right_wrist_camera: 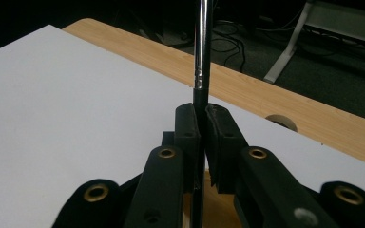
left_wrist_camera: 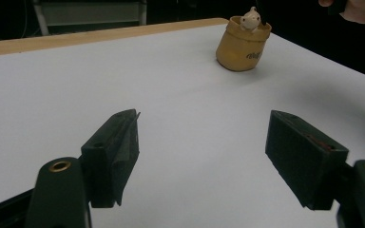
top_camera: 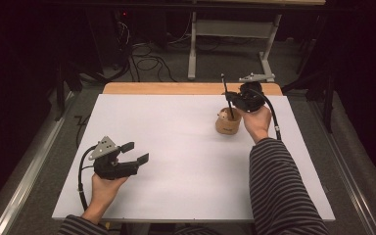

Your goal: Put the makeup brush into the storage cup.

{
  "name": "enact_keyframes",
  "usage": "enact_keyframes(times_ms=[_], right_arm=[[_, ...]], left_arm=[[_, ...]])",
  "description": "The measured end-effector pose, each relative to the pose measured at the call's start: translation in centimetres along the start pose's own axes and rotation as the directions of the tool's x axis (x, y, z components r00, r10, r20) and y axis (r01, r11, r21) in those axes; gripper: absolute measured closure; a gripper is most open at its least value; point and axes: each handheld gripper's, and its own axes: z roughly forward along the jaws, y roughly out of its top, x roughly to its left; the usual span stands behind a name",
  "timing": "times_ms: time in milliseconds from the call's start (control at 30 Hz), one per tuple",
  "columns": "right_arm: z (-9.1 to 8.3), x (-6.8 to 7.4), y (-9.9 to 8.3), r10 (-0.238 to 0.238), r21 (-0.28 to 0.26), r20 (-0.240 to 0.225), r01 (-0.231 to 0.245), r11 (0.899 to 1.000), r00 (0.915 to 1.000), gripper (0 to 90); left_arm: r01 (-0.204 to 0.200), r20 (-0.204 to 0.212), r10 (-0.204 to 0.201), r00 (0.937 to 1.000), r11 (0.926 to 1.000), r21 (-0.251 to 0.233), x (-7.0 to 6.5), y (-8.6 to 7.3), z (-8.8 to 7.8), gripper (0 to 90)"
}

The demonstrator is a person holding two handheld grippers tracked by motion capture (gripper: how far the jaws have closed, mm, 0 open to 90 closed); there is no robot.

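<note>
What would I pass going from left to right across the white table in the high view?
Left gripper with its fingers apart, held low in the person's hand → a long bare stretch of white table → tan cup with a small pale figure inside → right gripper, shut on a thin dark rod standing in the cup.

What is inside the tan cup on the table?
A small pale figurine peeks above the tan cup rim, and the thin black rod clamped by the right gripper dips in. The cup's wall hides its bottom.
</note>
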Motion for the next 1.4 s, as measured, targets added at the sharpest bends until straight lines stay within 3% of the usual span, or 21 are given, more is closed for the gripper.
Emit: enact_keyframes(times_ms=[1400], right_arm=[[2.0,-0.1,-1.0,-0.016,0.065,0.023,0.015,0.998,0.9996,85.4]], left_arm=[[0.0,0.0,0.0,1.0,1.0,-0.002,0.0,0.0,-0.1,27.4]])
